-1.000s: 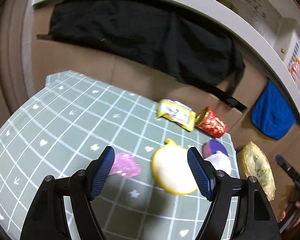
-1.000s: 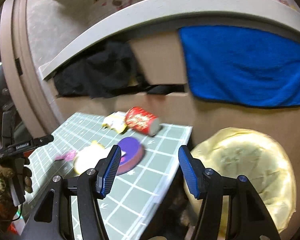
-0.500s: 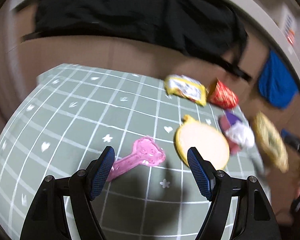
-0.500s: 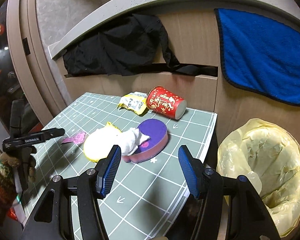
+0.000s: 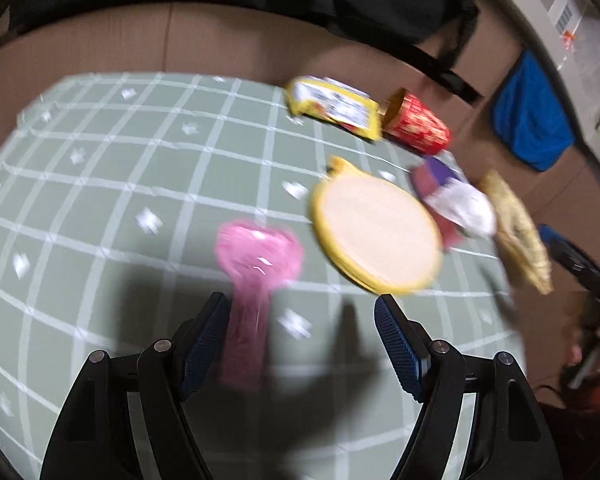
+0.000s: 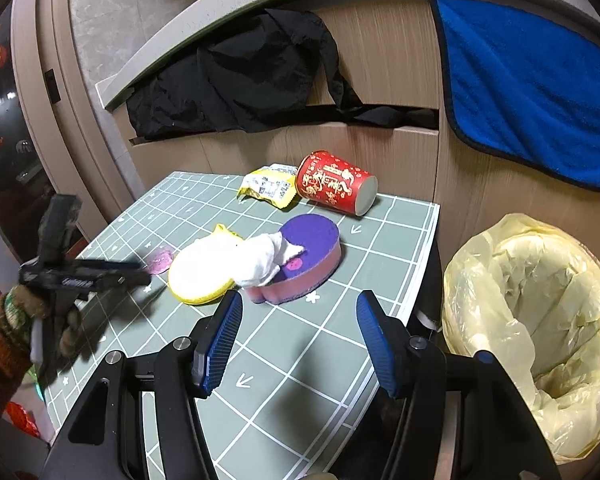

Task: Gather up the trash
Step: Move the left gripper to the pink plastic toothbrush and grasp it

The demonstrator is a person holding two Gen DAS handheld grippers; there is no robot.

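A green grid mat covers the table. Going left to right in the right wrist view: a gloved hand holds the left gripper over the mat's left edge. Its jaws stand apart with nothing pressed between them; in its own blurred view the handle of a pink plastic spoon lies just inside the left finger, on the mat. Just right of the spoon lies a round yellow lid, flat on the mat near its middle. A crumpled white tissue lies across the lid's right edge and onto a pink sponge with a purple top, which touches the lid. Toward the far edge lie a yellow snack wrapper and, touching it on the right, a red paper cup tipped on its side near the far right corner. The right gripper hovers over the near right part of the mat, jaws apart and empty. Past the mat's right edge stands a bin lined with a yellow bag, open at the top. On the cabinet behind hang a black cloth and a blue towel.
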